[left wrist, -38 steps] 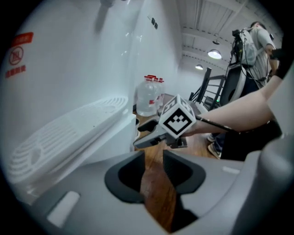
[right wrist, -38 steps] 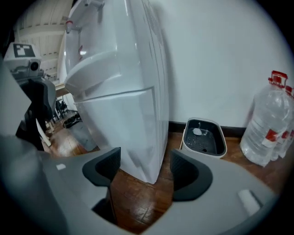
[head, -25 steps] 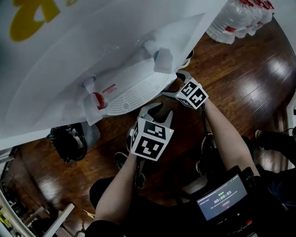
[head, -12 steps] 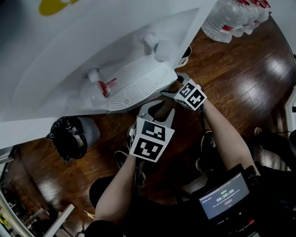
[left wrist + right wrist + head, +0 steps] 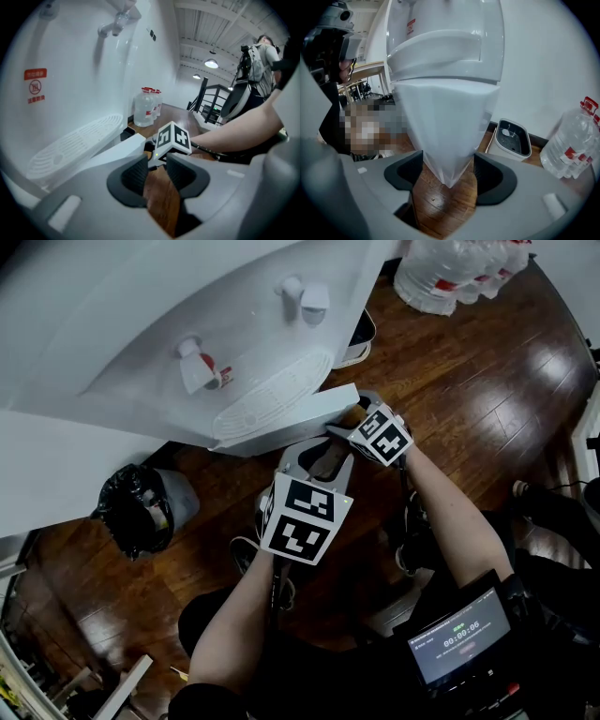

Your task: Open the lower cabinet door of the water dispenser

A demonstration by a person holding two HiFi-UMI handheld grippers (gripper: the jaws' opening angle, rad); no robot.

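Door of the lower cabinet, standing out from the white water dispenser below its drip tray. My right gripper pinches the door's free edge, both pads against the white panel (its jaws have just been closing on it). My left gripper hovers just beside the right one, jaws a narrow gap apart, only wood floor between them. Water bottles stand near the dispenser.

Open loft-like workroom, dark wooden floor gleaming underfoot, bare ceiling beams running overhead, a hanging lamp glowing, black stair railing standing behind, water jugs waiting beside the water dispenser, bagged bin sitting nearby.
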